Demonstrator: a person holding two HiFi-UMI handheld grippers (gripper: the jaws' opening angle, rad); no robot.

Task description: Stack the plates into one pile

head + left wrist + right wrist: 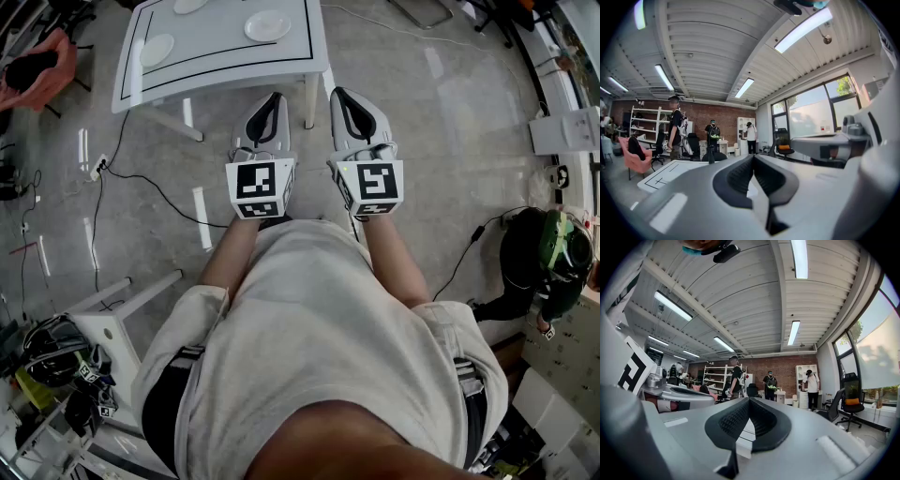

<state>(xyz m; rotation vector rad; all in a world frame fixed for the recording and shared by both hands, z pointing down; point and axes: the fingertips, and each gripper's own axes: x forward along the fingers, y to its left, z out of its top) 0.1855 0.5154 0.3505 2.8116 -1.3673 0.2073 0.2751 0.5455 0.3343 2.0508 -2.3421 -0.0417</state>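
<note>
The grey floor (450,141) spreads beneath and ahead of both grippers. Beyond their tips, well apart from them, stands a white table (220,52) with black lines on its top. In the left gripper view its corner (663,174) lies to the left of the jaws. The person (309,309), in a light shirt, holds the two grippers side by side and close together, both pointing roughly level toward the table.

The left gripper (274,97) is clenched on nothing: its dark pads (738,176) meet at the tip, with no thing between them. The right gripper (340,94) is closed and empty too, its pads (733,420) pressed together.

Three white plates lie apart on the table, none stacked. The near plate (267,25) sits straight ahead of the left gripper's tip. The left plate (157,49) lies ahead and off to that gripper's left. The far plate (190,5) is the farthest — cut by the frame edge.

A black cable (150,183) trails over the floor to the left of the left gripper.
</note>
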